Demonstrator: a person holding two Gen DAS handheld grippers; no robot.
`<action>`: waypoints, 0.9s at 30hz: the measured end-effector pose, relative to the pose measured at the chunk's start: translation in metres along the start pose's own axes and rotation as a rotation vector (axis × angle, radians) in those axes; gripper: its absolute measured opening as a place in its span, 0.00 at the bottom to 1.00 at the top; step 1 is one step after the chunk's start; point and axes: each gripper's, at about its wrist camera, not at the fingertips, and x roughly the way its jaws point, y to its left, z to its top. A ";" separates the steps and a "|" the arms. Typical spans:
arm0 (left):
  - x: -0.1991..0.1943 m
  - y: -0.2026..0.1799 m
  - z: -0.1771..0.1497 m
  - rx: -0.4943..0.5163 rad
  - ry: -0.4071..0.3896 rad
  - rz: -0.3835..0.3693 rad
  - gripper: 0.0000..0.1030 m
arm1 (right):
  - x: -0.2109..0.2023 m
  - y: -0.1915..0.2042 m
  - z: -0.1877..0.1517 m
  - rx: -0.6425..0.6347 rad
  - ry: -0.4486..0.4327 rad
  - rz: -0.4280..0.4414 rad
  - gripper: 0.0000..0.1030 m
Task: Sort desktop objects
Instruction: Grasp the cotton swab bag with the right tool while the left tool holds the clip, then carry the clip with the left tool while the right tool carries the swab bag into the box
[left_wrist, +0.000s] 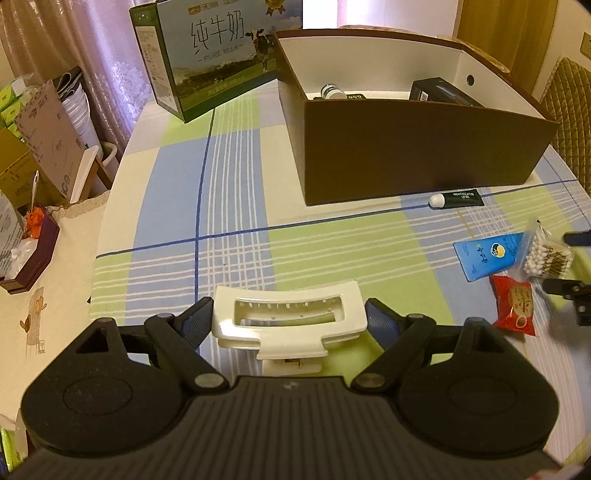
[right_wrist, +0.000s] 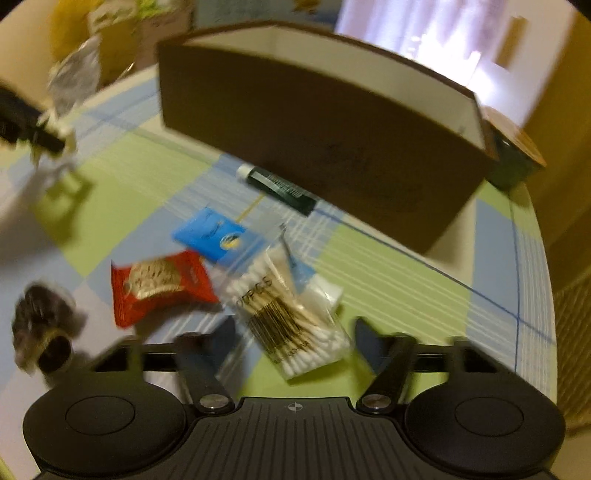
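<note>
Left gripper (left_wrist: 290, 317): I have it clenched on the white clip (left_wrist: 288, 317), fingers pressing its two short ends.
Clip: long axis runs 9 to 3 o'clock across my left view, slotted face up, held above the checked cloth (left_wrist: 236, 192).
Right gripper (right_wrist: 295, 332): fingers spread apart, nothing pinched; the swab bag (right_wrist: 291, 314) sits between them, and I cannot tell through the blur whether either finger touches it.
Swab bag: long axis runs from 11 to 5 o'clock in my right view, its far end overlapping the blue sachet (right_wrist: 210, 232).
Red packet (right_wrist: 159, 284): just beside the bag at 9 o'clock.
Dark tube (left_wrist: 456, 198): lies along the box's near wall, white cap pointing to 9 o'clock in my left view.
Brown box (left_wrist: 406, 147): at 1 o'clock from the clip, a few small items inside.
Milk carton (left_wrist: 207, 55): at 11 o'clock, beyond the box.
</note>
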 end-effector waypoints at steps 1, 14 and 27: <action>-0.001 0.000 -0.001 -0.001 0.000 0.000 0.82 | 0.003 0.003 -0.001 -0.019 0.017 -0.010 0.43; -0.011 0.000 -0.013 -0.011 -0.005 -0.005 0.82 | -0.012 -0.010 -0.009 0.212 0.111 0.127 0.26; -0.020 -0.010 -0.014 0.013 -0.020 -0.023 0.82 | -0.050 -0.049 -0.024 0.554 0.106 0.210 0.24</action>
